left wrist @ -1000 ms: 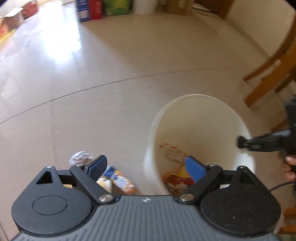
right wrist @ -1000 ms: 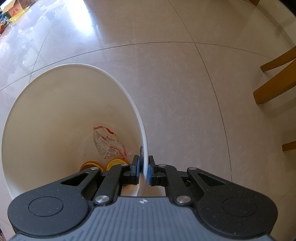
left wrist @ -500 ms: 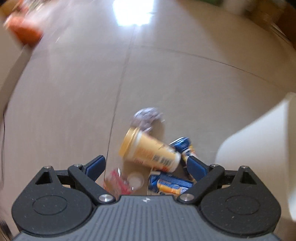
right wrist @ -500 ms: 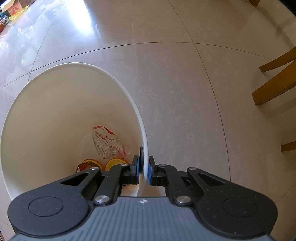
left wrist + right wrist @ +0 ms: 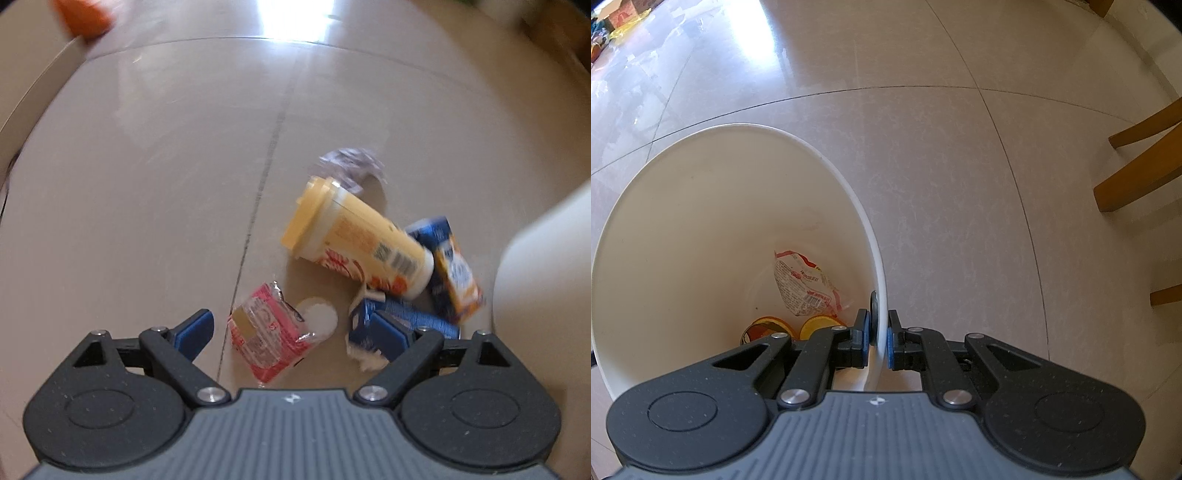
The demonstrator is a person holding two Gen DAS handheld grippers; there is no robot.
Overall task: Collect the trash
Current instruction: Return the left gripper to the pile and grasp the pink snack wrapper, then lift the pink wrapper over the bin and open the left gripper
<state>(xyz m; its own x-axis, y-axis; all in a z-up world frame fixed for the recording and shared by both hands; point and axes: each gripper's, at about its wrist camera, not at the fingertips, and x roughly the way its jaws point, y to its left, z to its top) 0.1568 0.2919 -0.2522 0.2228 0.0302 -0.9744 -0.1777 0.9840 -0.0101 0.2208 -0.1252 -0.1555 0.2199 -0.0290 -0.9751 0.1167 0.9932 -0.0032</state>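
We note the tiled floor [image 5: 960,166] fills both views, pale and glossy, with dark grout lines and a bright glare patch at the top. On it stands the white bin [image 5: 701,192], seen from above in the right wrist view; its outer wall [image 5: 546,266] also shows at the right edge of the left wrist view. Wooden chair legs [image 5: 1137,173] stand well apart from the bin on the right. Our right gripper [image 5: 877,339] has its jaws pressed together on the bin's rim, one pad inside the wall and one outside. In the bottom of the bin we see a clear printed wrapper [image 5: 801,284] and two yellow round pieces [image 5: 820,323] beneath it. Our left gripper [image 5: 295,334] points down over a heap of trash beside the bin, jaws spread wide and closing slightly, pads touching nothing. The largest piece is a yellow cup [image 5: 354,243] lying on its side; a blue and orange carton [image 5: 454,269] lies just beside it toward the bin. A flattened blue carton [image 5: 406,321] lies partly behind the right pad. A pink wrapped packet [image 5: 262,332] lies between the pads, a small white disc [image 5: 317,319] touching it. A crumpled clear wrapper [image 5: 351,166] lies beyond the cup.
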